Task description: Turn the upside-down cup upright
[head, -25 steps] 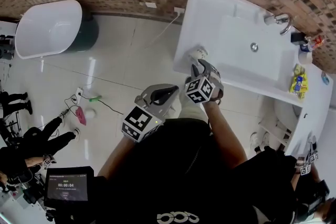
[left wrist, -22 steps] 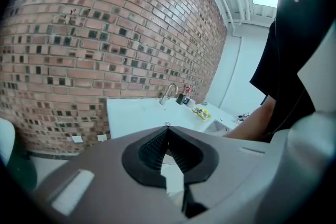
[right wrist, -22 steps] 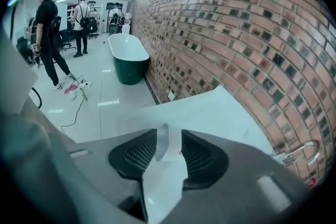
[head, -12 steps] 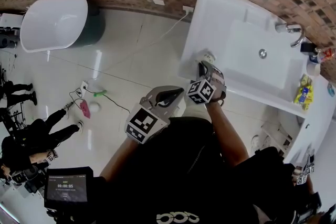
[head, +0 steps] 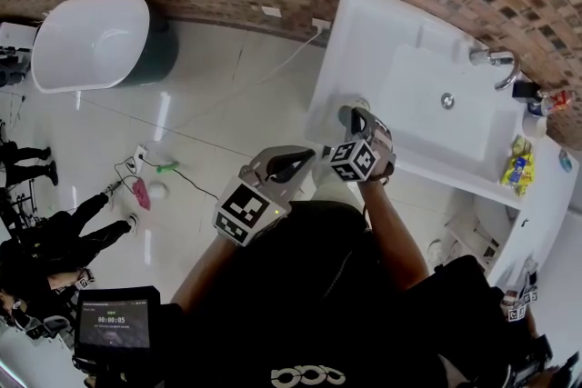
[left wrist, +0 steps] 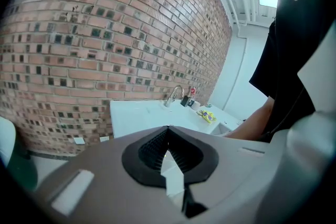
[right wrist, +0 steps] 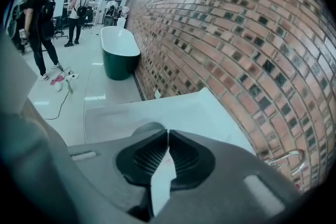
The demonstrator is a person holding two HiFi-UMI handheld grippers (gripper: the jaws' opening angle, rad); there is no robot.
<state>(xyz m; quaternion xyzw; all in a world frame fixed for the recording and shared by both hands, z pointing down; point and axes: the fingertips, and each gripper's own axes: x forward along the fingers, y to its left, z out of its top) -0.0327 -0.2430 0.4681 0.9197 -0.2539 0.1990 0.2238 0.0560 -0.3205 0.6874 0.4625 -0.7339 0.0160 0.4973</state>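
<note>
Right hand-held gripper (right wrist: 167, 132) was found with its jaws drawn together at the tips. They had just been closing from a wide stance, and no part of the cup (right wrist: 139, 130) could be made out between the pads.

The cup was located at the near left corner of the worktop (right wrist: 178, 107), still inverted. Its rounded upturned base was seen just beside the tip of the left-hand jaw in the right gripper view. Whether that jaw was touching it could not be established. In the head view the cup was largely covered by the gripper, whereas a second earlier it had been seen clear beyond the tips. An approach onto the cup was therefore recorded.

It was judged that a grasp had been attempted. If a thin part of the cup had been pinched below the line of sight, the turning could follow. If the jaws had merely been shut beside it, the grasp was missed and a re-opening would be required. The cup had not yet been righted.

The left hand-held gripper (left wrist: 168, 131) was observed with its jaws together and nothing in them, held back from the worktop near the person's body. The basin (head: 436, 100) and the tap (head: 496, 59) were noted well apart from the cup.
</note>
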